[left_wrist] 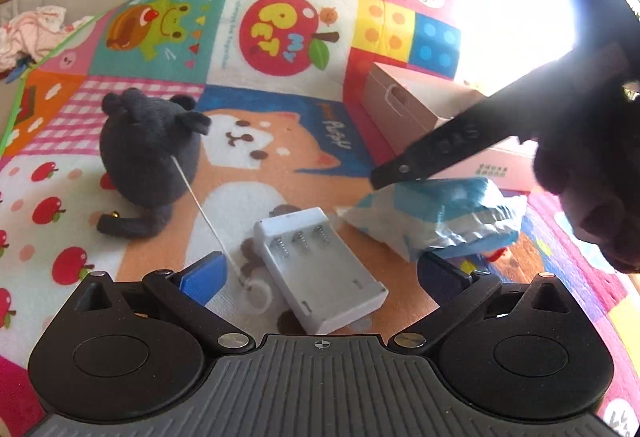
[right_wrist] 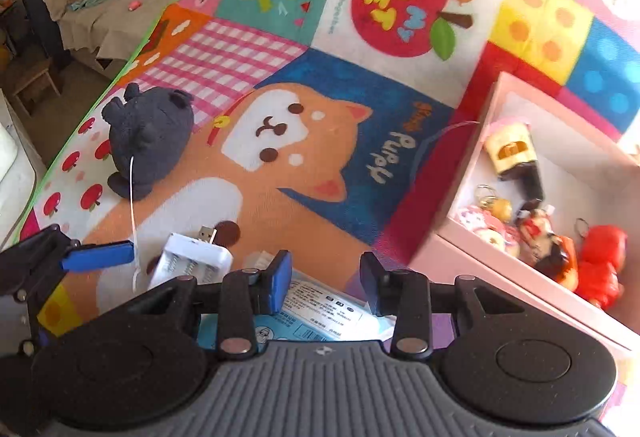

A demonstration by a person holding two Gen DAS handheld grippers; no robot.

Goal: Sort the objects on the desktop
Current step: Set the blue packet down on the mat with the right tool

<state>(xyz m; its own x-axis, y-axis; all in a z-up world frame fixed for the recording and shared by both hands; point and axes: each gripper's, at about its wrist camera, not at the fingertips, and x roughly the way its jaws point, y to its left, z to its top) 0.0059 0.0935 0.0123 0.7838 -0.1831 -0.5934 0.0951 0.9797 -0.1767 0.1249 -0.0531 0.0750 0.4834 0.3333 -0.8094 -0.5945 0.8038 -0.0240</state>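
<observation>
A white battery charger (left_wrist: 320, 269) lies on the colourful play mat (left_wrist: 280, 37), between the wide-apart blue fingers of my left gripper (left_wrist: 324, 277), which is open. A blue-and-white plastic packet (left_wrist: 436, 217) hangs crumpled just above the mat to its right, under the black finger (left_wrist: 440, 149) of my right gripper. In the right wrist view the packet (right_wrist: 320, 313) sits between the pads of my right gripper (right_wrist: 326, 277), which is shut on it. The charger (right_wrist: 192, 265) and a left gripper finger (right_wrist: 100, 257) show at lower left.
A grey plush toy (left_wrist: 148, 153) with a white cord (left_wrist: 200, 205) sits on the mat at the left. An open pink box (right_wrist: 472, 165) holding several small toys stands at the right. Clothes and plush toys lie beyond the mat's far edge.
</observation>
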